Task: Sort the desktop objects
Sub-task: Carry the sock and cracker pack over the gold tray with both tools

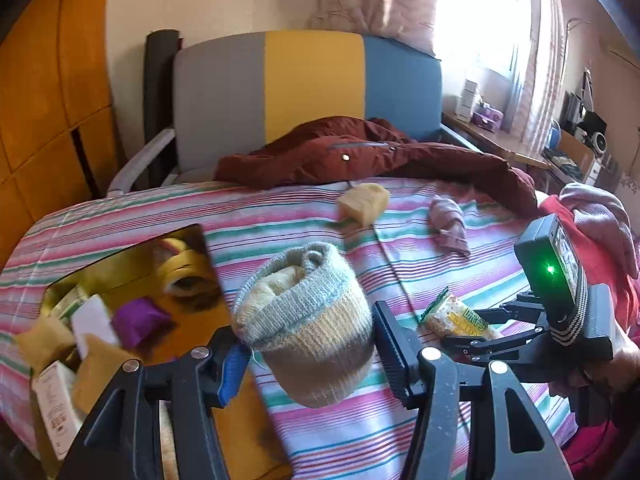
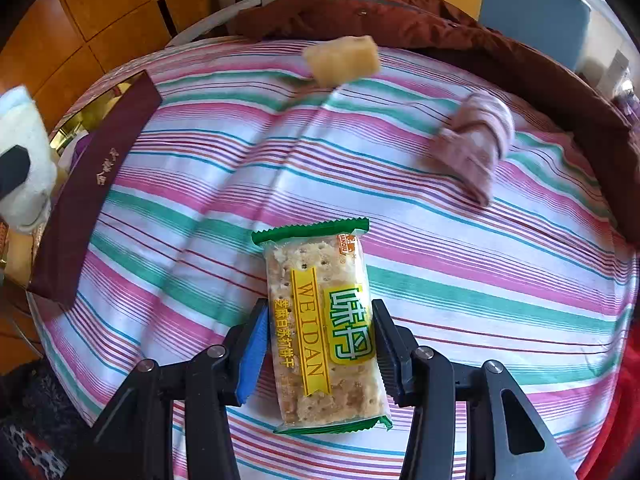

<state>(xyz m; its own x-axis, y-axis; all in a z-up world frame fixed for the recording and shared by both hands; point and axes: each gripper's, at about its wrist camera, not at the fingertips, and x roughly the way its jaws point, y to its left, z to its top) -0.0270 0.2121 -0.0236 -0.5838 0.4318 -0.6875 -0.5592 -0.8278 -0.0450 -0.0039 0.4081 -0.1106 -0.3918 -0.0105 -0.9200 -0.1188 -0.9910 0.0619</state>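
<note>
My left gripper (image 1: 310,344) is shut on a knitted roll (image 1: 304,312) of grey-blue, cream and brown wool, held above the striped cloth (image 1: 400,420). To its left lies an open gold-lined box (image 1: 132,280) holding a tape roll, a purple item and small packets. My right gripper (image 2: 320,320) is shut on a green-edged cracker packet (image 2: 320,332), gripping its long sides over the cloth. In the left wrist view that packet (image 1: 460,316) shows at the right. A yellow sock roll (image 2: 342,60) and a pink sock roll (image 2: 472,140) lie farther back.
A red-brown jacket (image 1: 360,152) is draped along the far edge of the cloth. Behind it stands a chair (image 1: 312,80) with a grey, yellow and blue back. The box's maroon wall (image 2: 92,184) is at the left. Red and pink clothes (image 1: 592,216) are piled at the right.
</note>
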